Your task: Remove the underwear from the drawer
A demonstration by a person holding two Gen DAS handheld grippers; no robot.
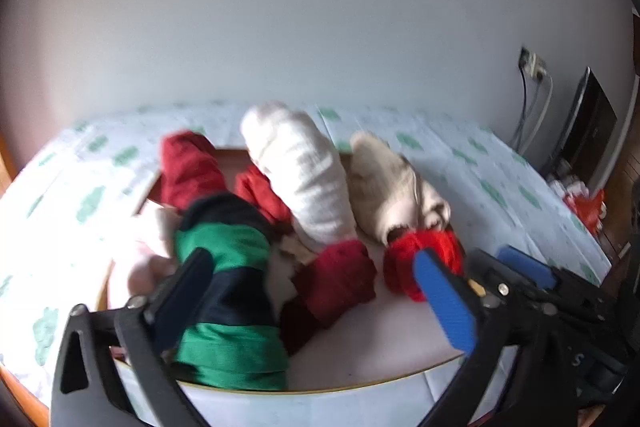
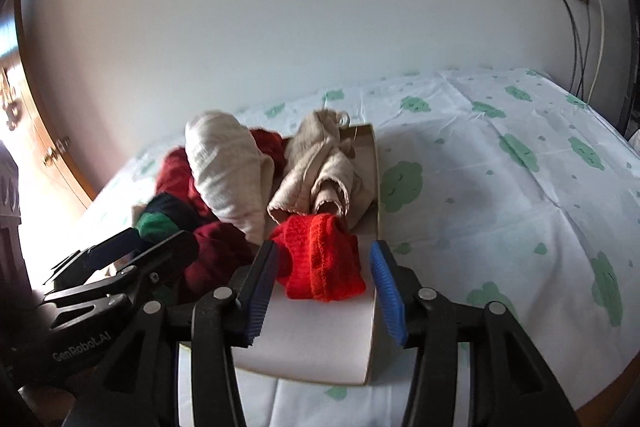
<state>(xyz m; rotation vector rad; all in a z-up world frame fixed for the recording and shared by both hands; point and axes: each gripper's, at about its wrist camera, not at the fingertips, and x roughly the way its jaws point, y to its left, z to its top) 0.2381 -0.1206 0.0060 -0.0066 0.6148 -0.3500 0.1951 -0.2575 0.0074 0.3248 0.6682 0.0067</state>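
An open drawer box [image 1: 360, 363] [image 2: 320, 343] lies on the bed, filled with rolled underwear. My left gripper [image 1: 320, 291] is open, its fingers on either side of a green and black striped roll [image 1: 228, 287], which also shows in the right wrist view [image 2: 158, 223]. My right gripper [image 2: 324, 283] is open around a bright red roll [image 2: 324, 259] [image 1: 420, 263] at the box's near right. Behind stand a white roll [image 1: 300, 175] [image 2: 228, 171], a beige roll [image 1: 392, 187] [image 2: 320, 171] and dark red rolls [image 1: 188, 167] [image 2: 216, 255].
The bed has a white sheet with green cloud prints [image 2: 500, 187] [image 1: 80, 187]. A pale wall [image 2: 320, 7] is behind, with a socket and hanging cables [image 2: 580, 27] at the right. Wooden furniture [image 2: 48, 147] stands at the left.
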